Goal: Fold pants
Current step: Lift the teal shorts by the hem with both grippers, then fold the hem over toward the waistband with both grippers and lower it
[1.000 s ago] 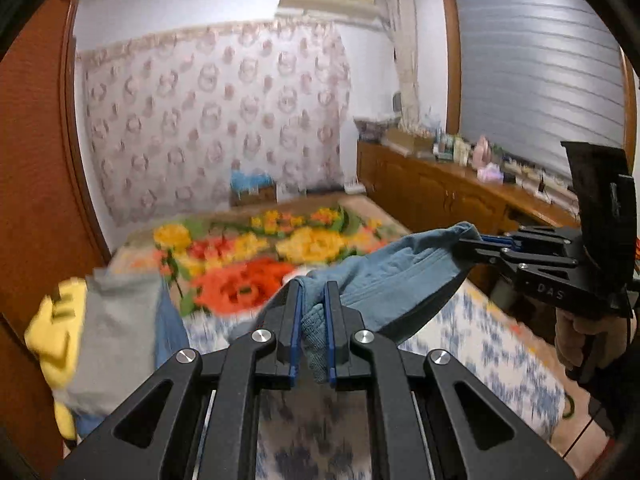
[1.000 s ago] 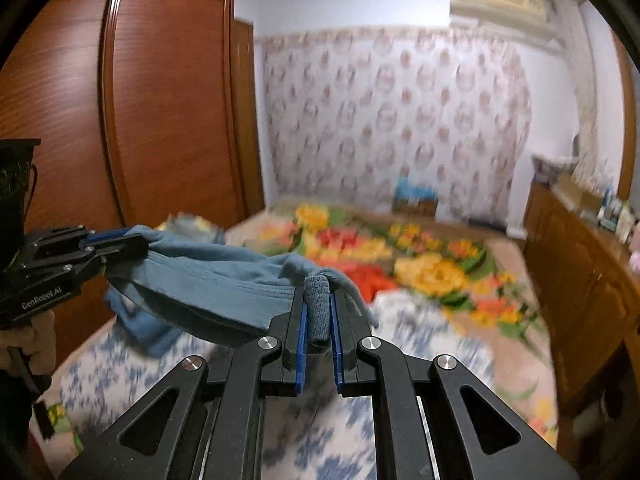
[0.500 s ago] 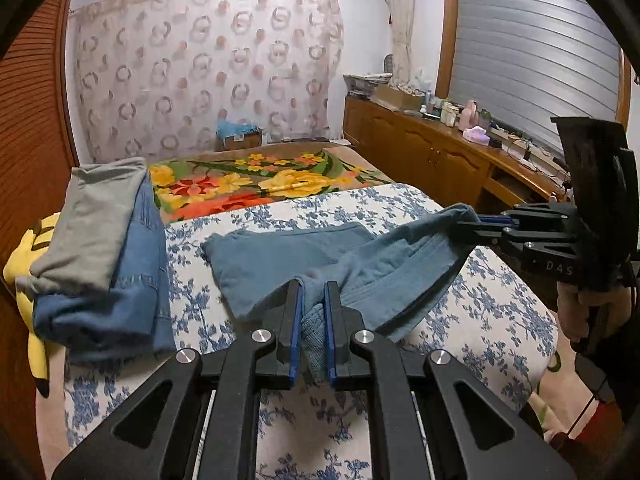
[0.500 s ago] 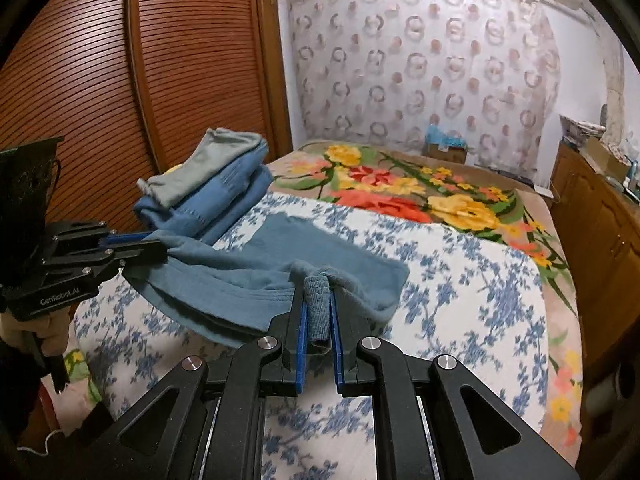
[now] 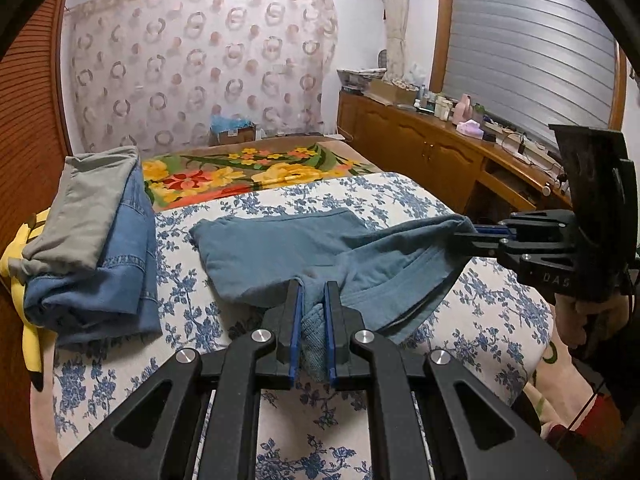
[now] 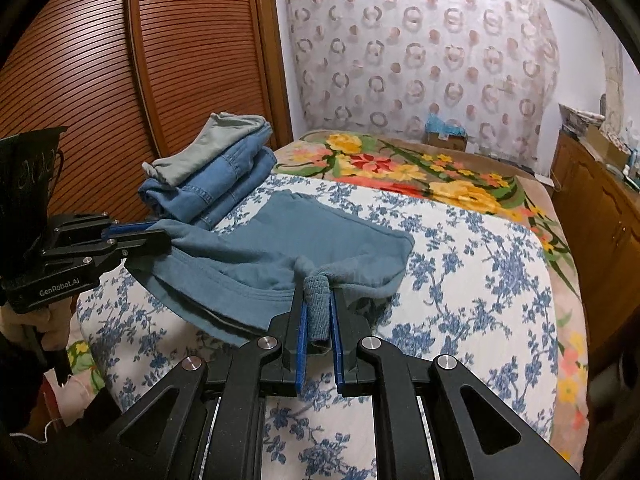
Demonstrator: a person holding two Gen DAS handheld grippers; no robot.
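Note:
Blue-grey pants (image 5: 280, 248) lie partly spread on the blue-flowered sheet (image 5: 400, 196), their far part flat and their near edge lifted. My left gripper (image 5: 311, 300) is shut on one corner of that edge. My right gripper (image 6: 319, 300) is shut on the other corner, a bunched cuff. Each gripper shows in the other's view: the right gripper (image 5: 476, 236) at the right, the left gripper (image 6: 148, 236) at the left. The pants (image 6: 320, 232) sag between them, close above the bed.
A stack of folded clothes (image 5: 92, 240), grey on denim, sits on the bed's left side by a wooden wardrobe (image 6: 120, 80). A flowered blanket (image 5: 240, 172) covers the far end. A wooden sideboard (image 5: 440, 152) with clutter runs along the right.
Both grippers have come down and forward with the pants. The far part of the pants now lies flat on the sheet, and the held edge hangs lower.

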